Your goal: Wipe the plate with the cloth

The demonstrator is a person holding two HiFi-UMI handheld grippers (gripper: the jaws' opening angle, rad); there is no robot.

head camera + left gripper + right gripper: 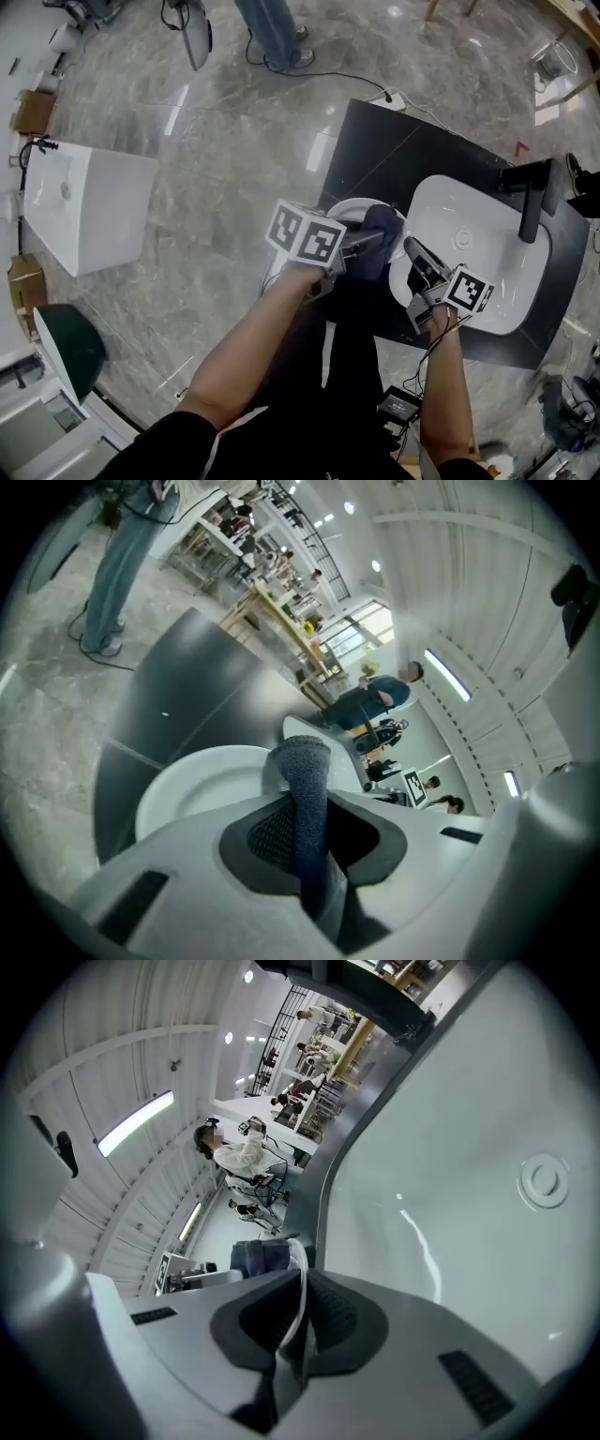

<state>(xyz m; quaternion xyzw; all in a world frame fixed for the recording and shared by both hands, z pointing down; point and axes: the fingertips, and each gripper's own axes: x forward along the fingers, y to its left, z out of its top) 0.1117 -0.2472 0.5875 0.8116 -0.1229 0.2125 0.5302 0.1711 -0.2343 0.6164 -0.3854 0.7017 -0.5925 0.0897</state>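
Observation:
A white plate (349,209) is held over the front left part of the black counter (394,155), next to the sink. A blue-grey cloth (381,236) lies bunched over the plate's right side. My left gripper (370,247) is shut on the cloth. In the left gripper view the cloth (307,789) stands up between the pads, with the plate (202,785) just beyond. My right gripper (411,247) is shut on the plate's rim. In the right gripper view the thin white rim (300,1302) runs between the pads, and the cloth (258,1258) shows behind it.
A white sink basin (473,239) with a black faucet (534,192) fills the counter's right part. On the marble floor to the left stand a white box (89,206) and a green object (70,347). A person's legs (277,33) and cables are at the top.

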